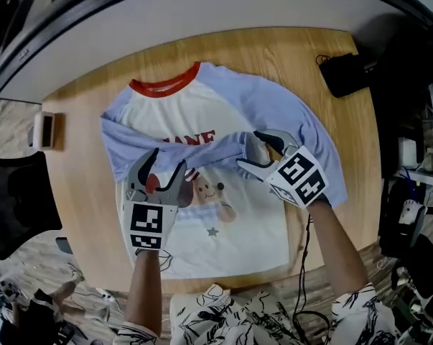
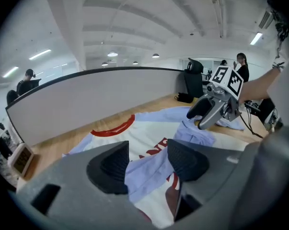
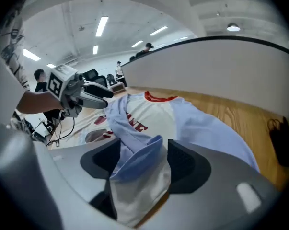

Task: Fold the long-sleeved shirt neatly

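Shirt (image 1: 202,110) is laid flat, front up, about the middle of the round table (image 1: 87,192). The collar (image 1: 166,85) points to the far edge and the hem to the near edge, so the long axis runs far to near.

One sleeve (image 1: 202,148) is laid crosswise over the chest print, its long axis running from the table's left side toward the right and its cuff (image 1: 239,144) pointing right. The placement is judged to be the first fold, with the sleeve brought inside the body outline. The other sleeve (image 1: 318,146) is spread out toward the right edge.

Left gripper (image 1: 169,161) is held over the mid-sleeve. Its jaws are set about half apart with the blue cloth running loose between them and not pinched, which is judged a release or a smoothing pass.

Right gripper (image 1: 248,149) is held at the cuff. Its jaws are set at a medium gap, and the cuff is buckled into an arch spanning both pads. It appears to be squeezed, though firm contact is not fully clear. The hold is judged to keep the cuff end placed and taut.
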A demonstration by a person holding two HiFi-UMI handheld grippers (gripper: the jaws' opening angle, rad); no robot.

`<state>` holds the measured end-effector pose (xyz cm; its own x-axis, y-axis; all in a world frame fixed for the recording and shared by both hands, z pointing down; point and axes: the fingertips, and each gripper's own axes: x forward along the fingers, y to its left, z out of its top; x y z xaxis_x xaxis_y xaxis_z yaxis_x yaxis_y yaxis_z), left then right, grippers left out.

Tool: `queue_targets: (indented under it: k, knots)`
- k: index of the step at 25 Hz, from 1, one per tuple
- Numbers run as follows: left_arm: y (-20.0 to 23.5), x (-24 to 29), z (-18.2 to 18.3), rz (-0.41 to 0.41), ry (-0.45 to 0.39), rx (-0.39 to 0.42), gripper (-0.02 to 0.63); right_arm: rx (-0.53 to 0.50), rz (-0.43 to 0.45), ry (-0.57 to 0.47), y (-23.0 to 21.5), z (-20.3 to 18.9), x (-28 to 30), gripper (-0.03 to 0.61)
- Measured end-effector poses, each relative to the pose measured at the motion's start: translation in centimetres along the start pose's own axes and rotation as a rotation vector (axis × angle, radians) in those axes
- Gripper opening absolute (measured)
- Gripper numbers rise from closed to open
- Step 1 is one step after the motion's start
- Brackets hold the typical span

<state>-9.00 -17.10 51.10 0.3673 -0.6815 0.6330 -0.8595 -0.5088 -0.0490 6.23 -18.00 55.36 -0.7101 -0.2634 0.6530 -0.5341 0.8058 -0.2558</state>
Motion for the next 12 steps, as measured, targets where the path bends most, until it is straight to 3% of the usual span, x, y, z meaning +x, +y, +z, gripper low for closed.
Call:
queue_targets:
  k: [4,6,8,10,12]
  knots:
    - [0.4,0.0,-0.9,0.014,-0.002,-0.034,0.255,0.121,-0.08,0.09,-0.4,-1.9,1.7,0.225]
    - [0.2,0.0,-1.0,0.008,-0.006,-0.028,0.253,0.104,-0.115,0.163,-0.7,-2.9,2.4,0.16]
    - [0.2,0.0,-0.9,0.003,-0.009,-0.026,0.249,0.057,-0.151,0.204,-1.4,-3.2,2.5,0.026]
    - [0.3,-0.1,-1.0,0.0,-0.011,-0.037,0.247,0.008,-0.129,0.169,-1.4,-2.2,2.0,0.023]
    - [0.6,-0.4,-1.3,-0.009,-0.013,-0.057,0.241,-0.088,-0.094,0.046,-1.0,0.6,0.8,0.021]
